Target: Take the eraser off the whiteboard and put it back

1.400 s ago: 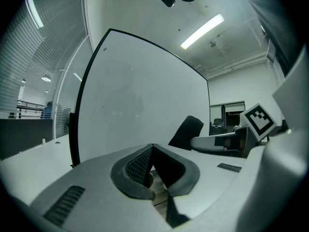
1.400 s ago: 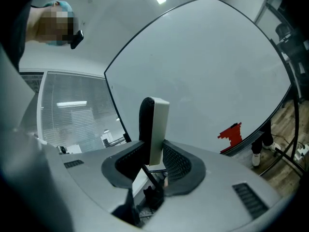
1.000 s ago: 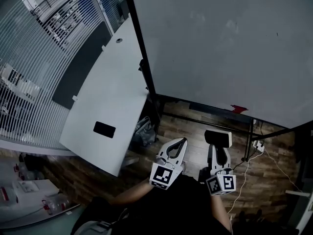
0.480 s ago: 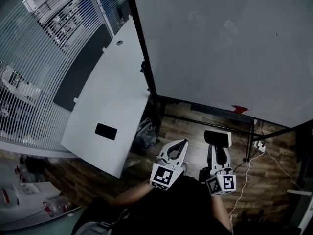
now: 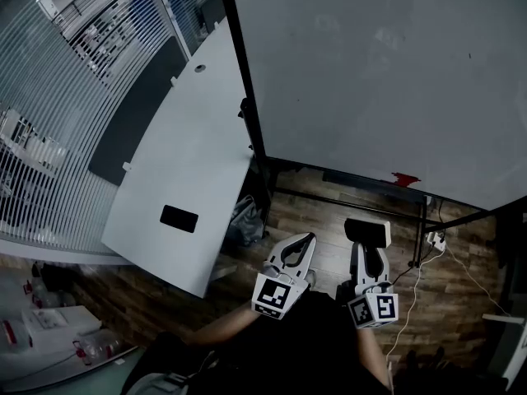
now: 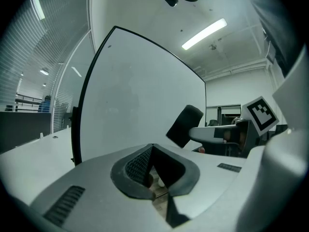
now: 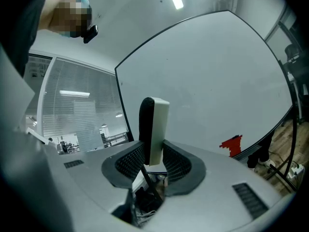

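Eraser (image 7: 153,129) clamped in right tool (image 7: 154,162), apart from the whiteboard (image 5: 370,72). Left tool (image 6: 152,151) closed, empty, over wood floor (image 5: 321,216)

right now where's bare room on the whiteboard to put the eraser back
Nearly the whole whiteboard face is bare, from its black side frame across to the far edge. Only the red mark near the bottom edge crowds it.

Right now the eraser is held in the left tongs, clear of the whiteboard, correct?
No: the right tongs hold the eraser, as the right gripper view shows; the left tongs are shut with nothing in them. The eraser is indeed clear of the whiteboard.
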The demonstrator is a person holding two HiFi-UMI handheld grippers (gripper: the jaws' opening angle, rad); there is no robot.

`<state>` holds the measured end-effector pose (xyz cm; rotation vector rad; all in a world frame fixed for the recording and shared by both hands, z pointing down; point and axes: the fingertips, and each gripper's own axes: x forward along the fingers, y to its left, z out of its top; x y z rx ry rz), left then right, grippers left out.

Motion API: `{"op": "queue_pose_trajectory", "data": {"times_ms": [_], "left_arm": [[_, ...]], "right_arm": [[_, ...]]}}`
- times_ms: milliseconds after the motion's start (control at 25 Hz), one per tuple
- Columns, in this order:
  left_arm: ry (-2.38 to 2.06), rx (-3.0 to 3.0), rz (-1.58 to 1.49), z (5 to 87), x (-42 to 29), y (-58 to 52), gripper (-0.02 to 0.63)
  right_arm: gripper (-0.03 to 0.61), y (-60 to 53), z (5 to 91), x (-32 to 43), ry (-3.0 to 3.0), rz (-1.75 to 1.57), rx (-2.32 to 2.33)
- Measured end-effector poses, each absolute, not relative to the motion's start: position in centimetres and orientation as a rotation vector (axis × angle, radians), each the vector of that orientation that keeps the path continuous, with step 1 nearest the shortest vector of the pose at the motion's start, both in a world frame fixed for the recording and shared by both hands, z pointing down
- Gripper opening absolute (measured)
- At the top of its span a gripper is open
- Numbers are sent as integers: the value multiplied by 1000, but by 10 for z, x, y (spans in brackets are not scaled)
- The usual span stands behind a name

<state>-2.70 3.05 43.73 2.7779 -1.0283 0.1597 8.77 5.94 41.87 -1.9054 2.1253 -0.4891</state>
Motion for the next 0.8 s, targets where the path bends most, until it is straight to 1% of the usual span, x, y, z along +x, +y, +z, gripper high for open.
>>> {"op": "queue_pose_trajectory", "data": {"times_ms": [560,800], "left_arm": [[-951,2815,102,441,-49,29,-3],[-984,2818,91,442,-59,18,-3]], "right_arm": [[121,55,416,56,2088,-445,-1931],[121,46,420,57,2044,-478,-1933]]}}
